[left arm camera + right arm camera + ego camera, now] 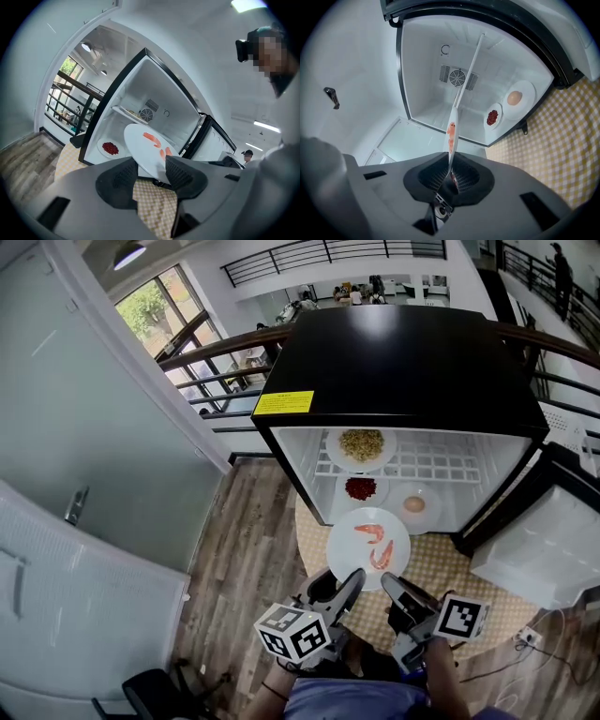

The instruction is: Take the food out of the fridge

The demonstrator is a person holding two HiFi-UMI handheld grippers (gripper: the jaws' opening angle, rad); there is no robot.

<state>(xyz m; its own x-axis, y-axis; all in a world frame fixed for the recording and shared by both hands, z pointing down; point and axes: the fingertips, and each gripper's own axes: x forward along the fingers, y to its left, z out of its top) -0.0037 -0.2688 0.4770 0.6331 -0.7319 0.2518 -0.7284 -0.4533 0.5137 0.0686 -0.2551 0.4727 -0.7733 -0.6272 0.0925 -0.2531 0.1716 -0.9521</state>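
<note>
A white plate with shrimp (368,545) hangs in the air just in front of the open fridge (403,362). My right gripper (398,589) is shut on its near rim; in the right gripper view the plate (452,136) runs edge-on out of the closed jaws (451,171). My left gripper (337,582) sits at the plate's near left edge, open. In the left gripper view the plate (147,150) shows broadside beyond the gap (152,171), its lower rim hidden behind the right finger (180,173). Inside the fridge stay a plate of grains (362,444), a red-berry plate (361,488) and an egg plate (413,505).
The fridge stands on a round table with a yellow checked cloth (450,568). Its door (544,540) hangs open at the right. A glass wall with a handle (75,507) runs along the left over wooden floor (234,549).
</note>
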